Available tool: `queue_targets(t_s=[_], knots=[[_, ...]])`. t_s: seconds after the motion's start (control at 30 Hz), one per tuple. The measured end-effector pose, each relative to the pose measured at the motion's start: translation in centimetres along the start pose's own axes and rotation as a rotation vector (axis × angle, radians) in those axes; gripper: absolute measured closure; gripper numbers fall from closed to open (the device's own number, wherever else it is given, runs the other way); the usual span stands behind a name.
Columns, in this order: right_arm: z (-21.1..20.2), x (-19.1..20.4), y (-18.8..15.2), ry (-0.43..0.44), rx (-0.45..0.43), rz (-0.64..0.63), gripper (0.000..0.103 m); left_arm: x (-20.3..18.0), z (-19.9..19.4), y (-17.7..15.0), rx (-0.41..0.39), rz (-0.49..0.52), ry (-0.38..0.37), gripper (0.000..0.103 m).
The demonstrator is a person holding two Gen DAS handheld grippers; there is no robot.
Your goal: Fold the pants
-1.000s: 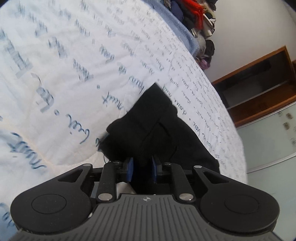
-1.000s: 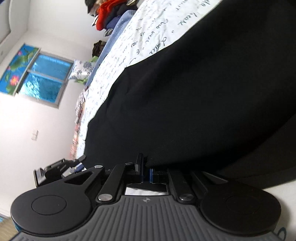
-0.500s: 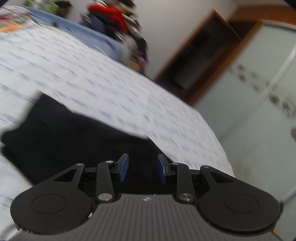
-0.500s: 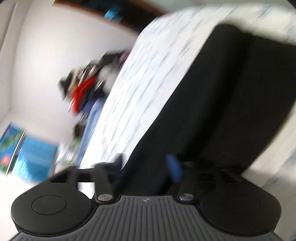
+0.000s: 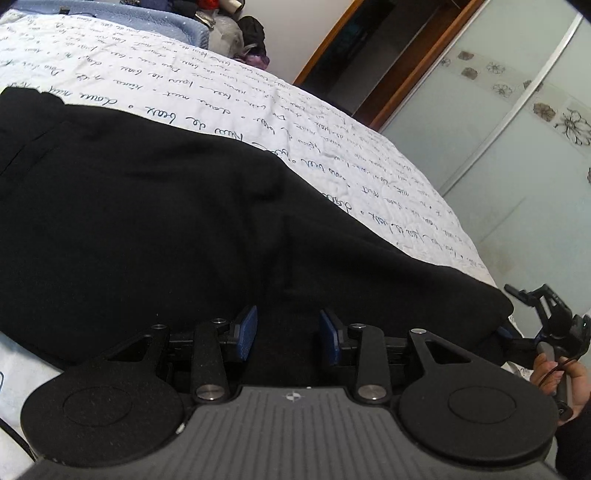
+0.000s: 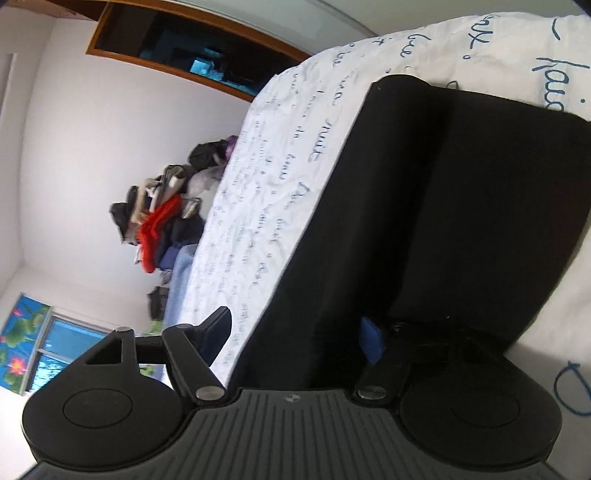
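Note:
The black pants (image 5: 166, 206) lie flat on the white bed cover with blue handwriting (image 5: 258, 96). My left gripper (image 5: 288, 332) is open, its blue pads apart just above the near edge of the pants, holding nothing. The right gripper also shows in the left wrist view (image 5: 543, 325), at the pants' far right end. In the right wrist view the pants (image 6: 443, 206) look folded in two layers, and my right gripper (image 6: 295, 332) is open wide, its jaws either side of the cloth's near edge.
A pile of clothes (image 6: 162, 225) sits at the head of the bed by a blue blanket (image 5: 122, 14). A wooden-framed wardrobe opening (image 5: 373, 55) and frosted sliding doors (image 5: 517, 129) stand beyond the bed's edge. A window (image 6: 40, 354) is at lower left.
Both grippers were shut on the pants a second ago; they have let go and opened. Both views have swung round, and the pants now lie spread on the bed.

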State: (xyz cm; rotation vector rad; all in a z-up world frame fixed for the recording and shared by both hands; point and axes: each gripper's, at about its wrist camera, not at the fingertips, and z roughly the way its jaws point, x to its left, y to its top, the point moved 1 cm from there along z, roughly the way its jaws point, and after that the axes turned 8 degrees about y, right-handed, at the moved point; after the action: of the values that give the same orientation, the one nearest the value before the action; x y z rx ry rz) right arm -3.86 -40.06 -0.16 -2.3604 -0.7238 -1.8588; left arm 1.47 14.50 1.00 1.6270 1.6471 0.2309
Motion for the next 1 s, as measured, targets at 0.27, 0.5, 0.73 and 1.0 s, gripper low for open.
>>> queue_targets(t_s=[0.27,0.5,0.73,1.0], knots=[[-0.8,-3.8,0.2,0.059,-0.111,0.104,0.099,-0.4,-0.2,-0.4,-0.021,0.053,0.011,0.058],[-2.8,-1.5,0.8,0.158,-0.190,0.031,0.100,-1.5,-0.1,-0.9,-0.036,0.125,0.000,0.039],[-7.2,-4.3,-0.1,-0.006,-0.186,0.056,0.099,-1.1,-0.3,-0.9,-0.030,0.084,-0.030,0.035],[-8.1,-6.1,1.4,-0.001,-0.208,0.129,0.095,-1.2,-0.1,-0.4,-0.008,0.093,-0.054,0.029]])
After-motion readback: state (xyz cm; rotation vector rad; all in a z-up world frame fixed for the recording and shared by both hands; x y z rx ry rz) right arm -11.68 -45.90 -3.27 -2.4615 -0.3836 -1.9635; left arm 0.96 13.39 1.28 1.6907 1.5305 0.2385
